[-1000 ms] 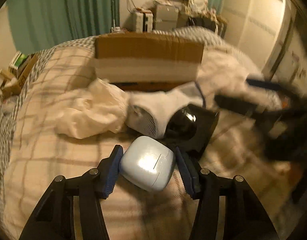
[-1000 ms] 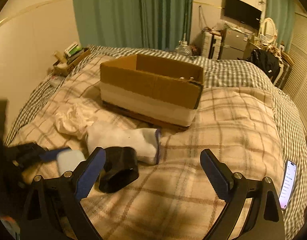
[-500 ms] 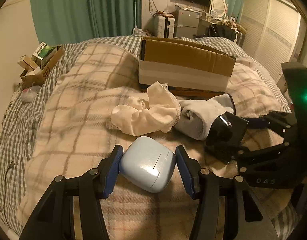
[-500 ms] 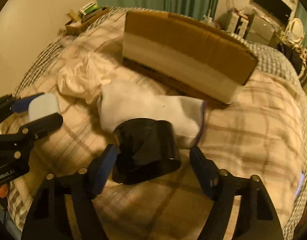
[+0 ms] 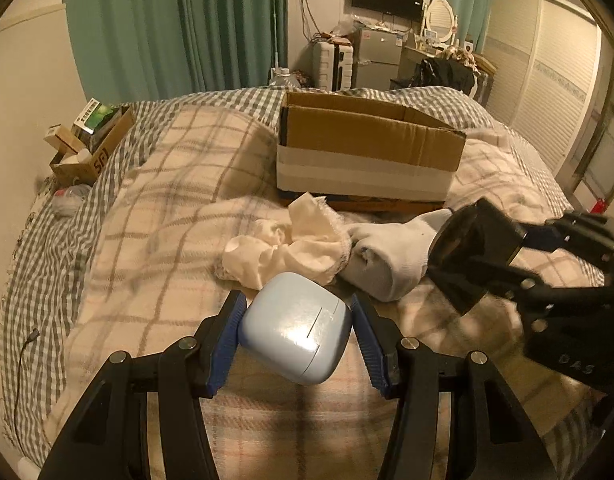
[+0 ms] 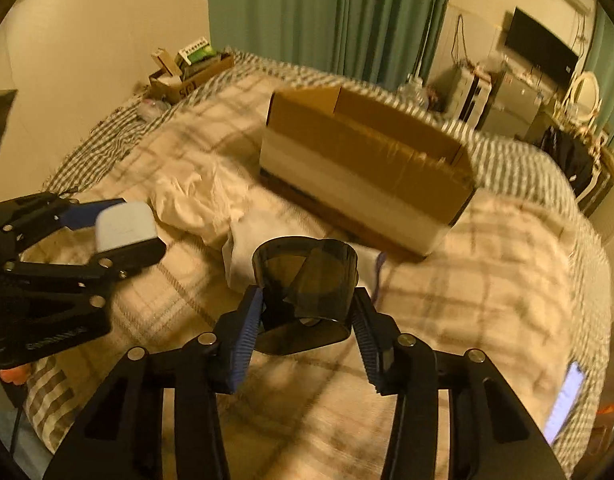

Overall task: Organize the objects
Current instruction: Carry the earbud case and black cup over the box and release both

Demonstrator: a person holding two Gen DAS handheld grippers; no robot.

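My left gripper [image 5: 297,334] is shut on a light blue earbud case [image 5: 295,338] and holds it above the bed; it also shows in the right wrist view [image 6: 123,226]. My right gripper [image 6: 307,316] is shut on a black folded sunglasses-like object [image 6: 307,280], lifted off the blanket; it shows in the left wrist view [image 5: 473,252] at the right. An open cardboard box [image 5: 367,152] stands on the bed beyond. A white sock [image 5: 391,252] and a cream cloth [image 5: 283,248] lie in front of the box.
The plaid blanket [image 5: 167,208] covers the bed. A small carton of items [image 5: 91,140] sits at the bed's far left. A phone [image 6: 565,404] lies lit at the right edge. A cable [image 5: 25,380] lies at the left. Curtains and furniture stand behind.
My right gripper came down around the black object, shut on it and lifted it. My left gripper kept the blue case and rose and pulled back a little.
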